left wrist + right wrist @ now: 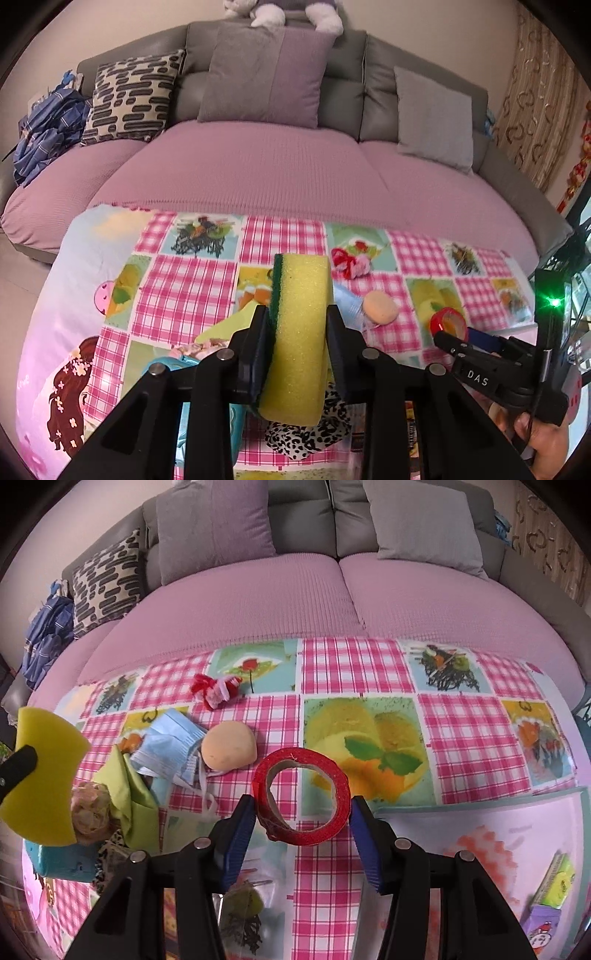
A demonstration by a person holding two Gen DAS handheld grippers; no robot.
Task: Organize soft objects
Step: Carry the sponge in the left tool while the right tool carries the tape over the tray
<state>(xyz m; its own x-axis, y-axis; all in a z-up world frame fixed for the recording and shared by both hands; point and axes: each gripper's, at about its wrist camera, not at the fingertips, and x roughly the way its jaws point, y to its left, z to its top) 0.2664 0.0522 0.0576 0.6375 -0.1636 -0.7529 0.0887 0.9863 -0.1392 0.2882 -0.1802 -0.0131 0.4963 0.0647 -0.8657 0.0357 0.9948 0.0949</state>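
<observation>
A yellow sponge (299, 332) with a green scouring side stands upright between the black fingers of my left gripper (298, 312), which is shut on it above the checked tablecloth (192, 291). The same sponge (44, 775) shows at the left edge of the right wrist view. My right gripper (303, 805) is shut on a red tape roll (334, 775), its blue pads pressing both sides so the ring is squeezed oval. From the left wrist view, the tape roll (448, 320) sits at the tip of that right gripper (456, 334), with a hand below it.
On the cloth lie an orange round puff (229, 749), a blue face mask (171, 746), a red-and-white yarn piece (216, 688), a green cloth (133, 794), a leopard-print cloth (306, 435) and a teal box (59, 860). A pink-covered sofa (258, 602) with cushions stands behind.
</observation>
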